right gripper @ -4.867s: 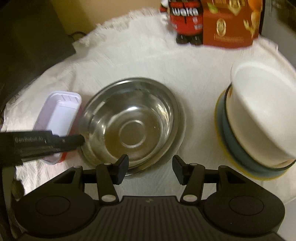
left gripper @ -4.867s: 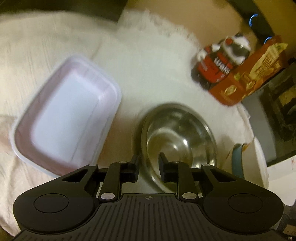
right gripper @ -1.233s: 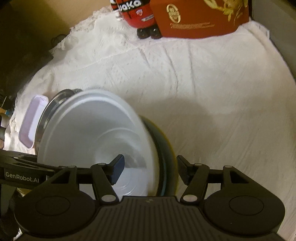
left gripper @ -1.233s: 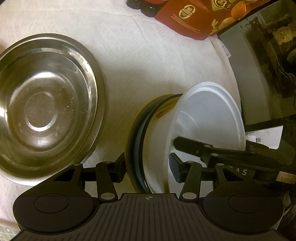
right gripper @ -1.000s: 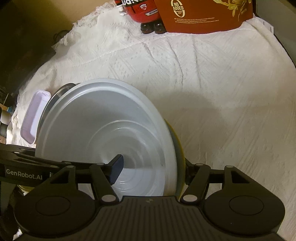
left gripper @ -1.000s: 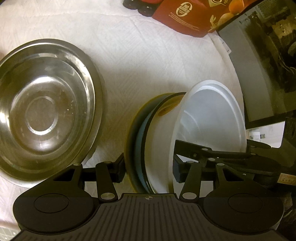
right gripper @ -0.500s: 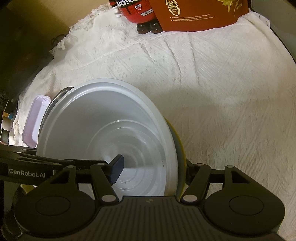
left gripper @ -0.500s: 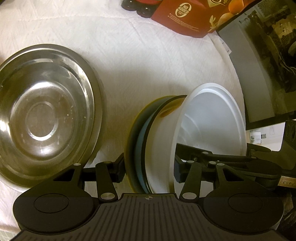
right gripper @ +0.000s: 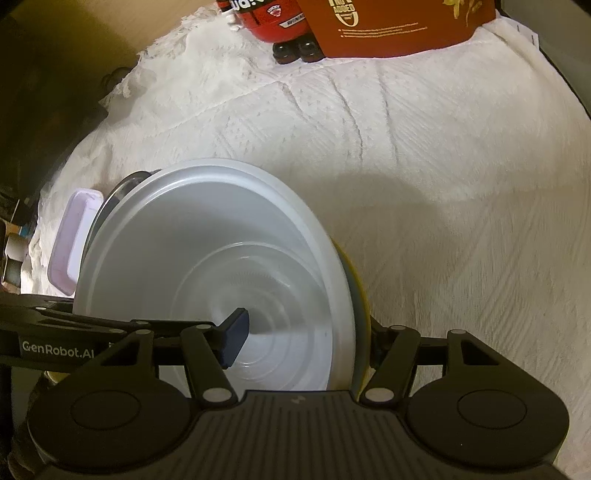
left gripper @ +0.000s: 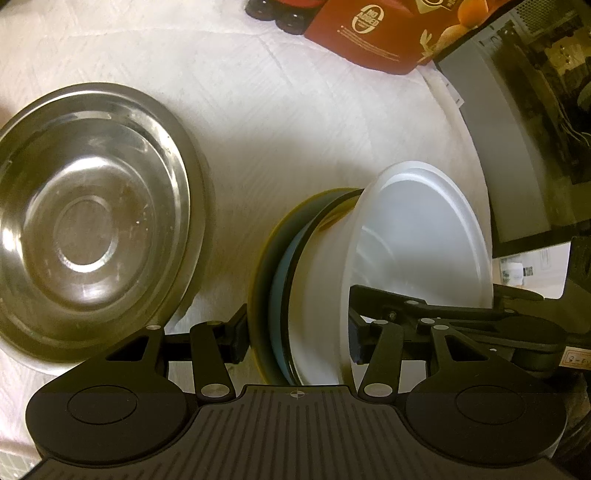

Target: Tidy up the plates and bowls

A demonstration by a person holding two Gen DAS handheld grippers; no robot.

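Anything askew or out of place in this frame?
Yes: the stack of bowls and plates is tipped on edge, clamped between the left gripper and right gripper, not lying flat like the steel bowl.

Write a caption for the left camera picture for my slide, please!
Both grippers, left and right, clamp a stack of a white bowl and plates beside a steel bowl.

In the left wrist view a metal bowl (left gripper: 92,229) sits at left on the bench (left gripper: 295,129). Right of centre stands a stack of plates (left gripper: 273,280) with a plastic bowl (left gripper: 417,236) on it. A carton (left gripper: 373,29) and bottles (left gripper: 277,11) lie along the top edge.
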